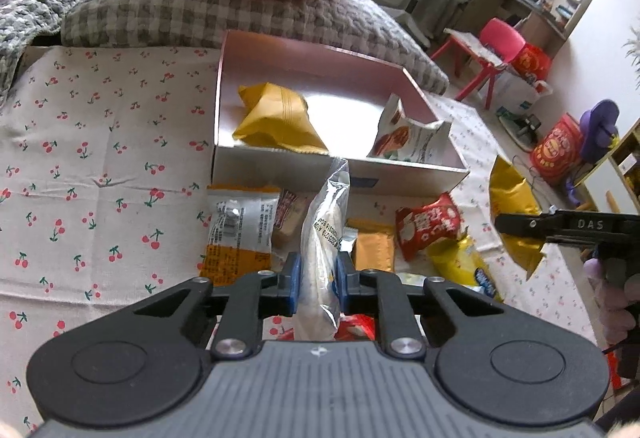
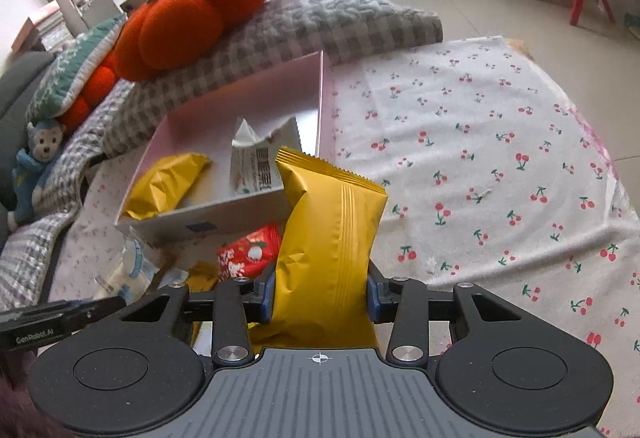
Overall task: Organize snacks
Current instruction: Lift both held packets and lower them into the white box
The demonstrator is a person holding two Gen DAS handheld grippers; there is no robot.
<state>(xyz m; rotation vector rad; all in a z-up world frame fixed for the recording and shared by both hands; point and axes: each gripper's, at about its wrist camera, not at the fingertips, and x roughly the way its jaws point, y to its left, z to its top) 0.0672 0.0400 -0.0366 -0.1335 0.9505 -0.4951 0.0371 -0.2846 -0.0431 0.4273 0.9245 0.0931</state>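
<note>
Both grippers are loaded and up off the cherry-print cloth [image 2: 480, 142]. The left gripper [image 1: 318, 284] points forward toward the pink box [image 1: 280, 174], its 2 blue pads pinched on a clear-wrapped pale snack [image 1: 324, 238] that stands nearly upright between them, its top reaching the box's near wall. The right gripper [image 2: 320, 296] sits level, squeezing a yellow packet [image 2: 332, 238] by its lower half; the packet rises tall, its serrated top at the box's near right corner. From the left wrist view, the right gripper [image 1: 568, 226] comes in from the right with that packet [image 1: 512, 206] hanging past the table's edge side. Inside the box lie a yellow pouch [image 1: 276, 118] and a white packet [image 1: 408, 136]. Just in front of the box, a red packet [image 1: 426, 228] and several others lie loose on the cloth.
</note>
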